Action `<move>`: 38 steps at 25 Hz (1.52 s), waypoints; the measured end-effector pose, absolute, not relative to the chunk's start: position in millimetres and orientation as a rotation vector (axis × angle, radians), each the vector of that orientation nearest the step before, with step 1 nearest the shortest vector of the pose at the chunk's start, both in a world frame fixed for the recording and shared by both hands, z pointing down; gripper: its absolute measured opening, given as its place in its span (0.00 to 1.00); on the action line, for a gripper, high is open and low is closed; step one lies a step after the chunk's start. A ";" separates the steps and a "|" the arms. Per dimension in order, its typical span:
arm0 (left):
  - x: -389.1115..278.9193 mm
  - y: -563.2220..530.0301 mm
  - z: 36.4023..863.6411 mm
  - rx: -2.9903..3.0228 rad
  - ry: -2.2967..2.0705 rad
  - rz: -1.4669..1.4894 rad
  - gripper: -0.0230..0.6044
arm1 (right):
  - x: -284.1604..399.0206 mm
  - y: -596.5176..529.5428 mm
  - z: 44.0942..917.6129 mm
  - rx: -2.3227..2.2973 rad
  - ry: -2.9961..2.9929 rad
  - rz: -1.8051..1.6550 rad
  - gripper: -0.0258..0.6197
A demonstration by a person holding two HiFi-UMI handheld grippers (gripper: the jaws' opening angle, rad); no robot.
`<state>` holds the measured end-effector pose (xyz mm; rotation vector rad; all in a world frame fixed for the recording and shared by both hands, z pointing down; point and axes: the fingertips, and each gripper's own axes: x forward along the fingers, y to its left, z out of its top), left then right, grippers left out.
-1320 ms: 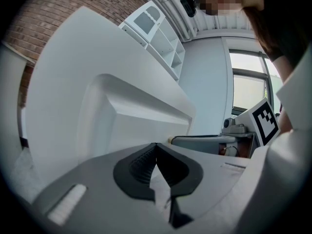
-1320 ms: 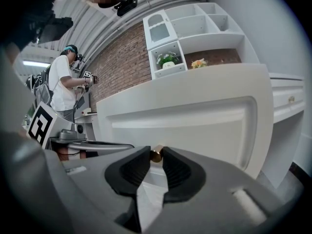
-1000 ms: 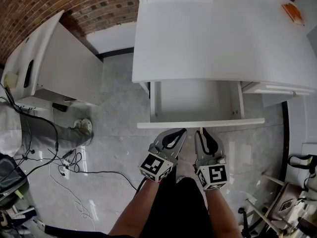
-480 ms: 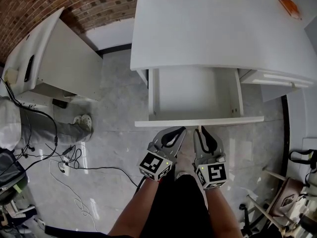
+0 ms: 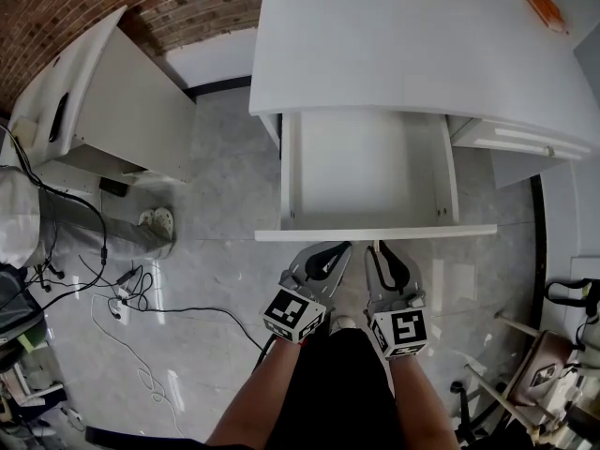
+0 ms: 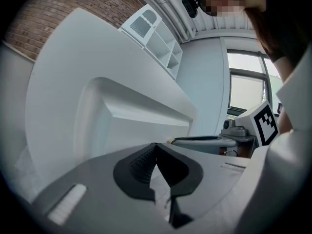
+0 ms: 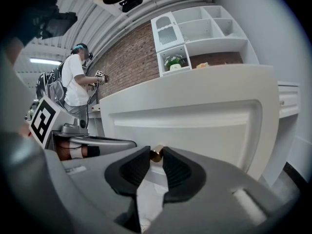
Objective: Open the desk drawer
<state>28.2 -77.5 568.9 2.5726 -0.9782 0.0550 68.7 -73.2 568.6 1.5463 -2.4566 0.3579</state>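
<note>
The white desk [image 5: 403, 54] fills the top of the head view, and its middle drawer [image 5: 366, 172] stands pulled far out and empty. My right gripper [image 5: 379, 247] is at the drawer's front panel [image 5: 441, 232], shut on the small brass knob [image 7: 156, 153], which shows pinched between the black pads [image 7: 178, 169] in the right gripper view. Just to its left, my left gripper [image 5: 345, 247] is shut with nothing in it, close to the same front panel [image 6: 141, 116]. In its own view the left gripper's [image 6: 156, 146] tips touch.
A second, shut drawer [image 5: 511, 139] sits to the right of the open one. An orange object [image 5: 547, 12] lies on the desk's far right. Another white desk [image 5: 112, 101] stands at the left, with cables [image 5: 122, 298] and sandals [image 5: 155, 218] on the floor. A person [image 7: 78, 82] stands in the background.
The drawer has slid further out of the desk, showing more of its inside. Both grippers have moved back along with its front panel, the right one still on the knob.
</note>
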 end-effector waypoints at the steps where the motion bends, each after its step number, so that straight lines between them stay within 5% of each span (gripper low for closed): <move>1: 28.5 -75.0 569.2 2.574 -0.977 0.057 0.04 | 68.2 -70.7 568.8 1.543 -2.459 0.359 0.16; 38: 42.7 -30.9 570.7 2.519 -0.941 0.105 0.04 | 66.6 -26.3 569.8 1.457 -2.424 0.394 0.16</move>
